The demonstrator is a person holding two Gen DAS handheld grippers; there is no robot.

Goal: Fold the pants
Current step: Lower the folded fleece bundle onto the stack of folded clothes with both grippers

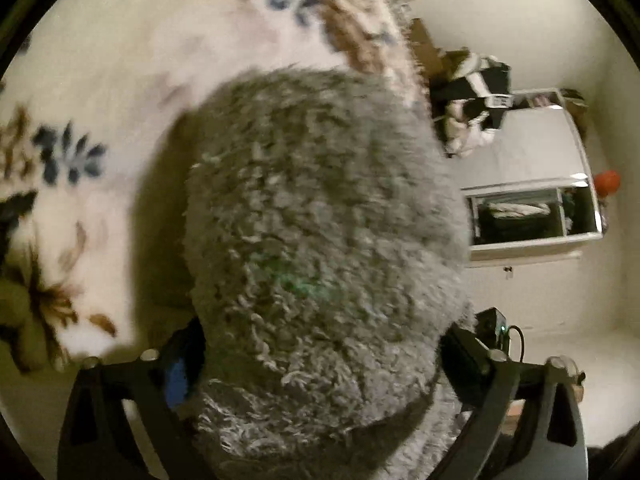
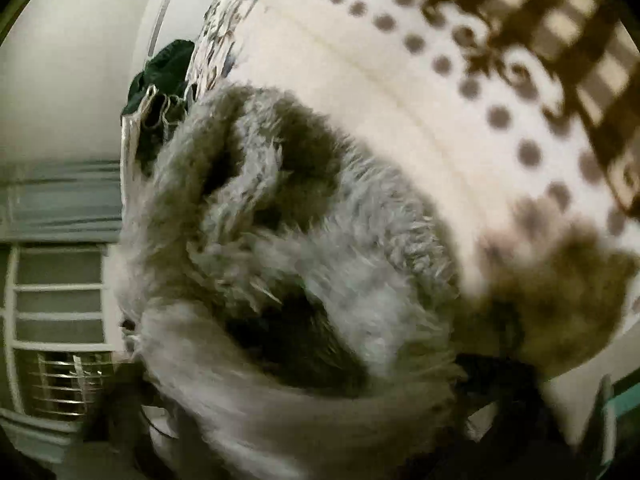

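Lying bunched between the wide-spread jaws of the left hand-held gripper (image 1: 320, 368), the fuzzy grey pants (image 1: 320, 220) rest on the floral bedspread (image 1: 100, 80), barely folded, while the right hand-held gripper's state I cannot tell.

Left gripper (image 1: 320, 364) fingertips buried under grey fluffy pants (image 1: 320, 220), so contact unreadable; finger bases cut off at 6 o'clock. Right gripper (image 2: 304, 408) mostly hidden behind pants (image 2: 280, 260); dark motion-smeared parts at 5 and 7 o'clock only, jaw state unreadable. Dotted bedding (image 2: 400, 92) blurred toward 2 o'clock. Dark clothes heap (image 1: 476, 100) at 2 o'clock too small to identify
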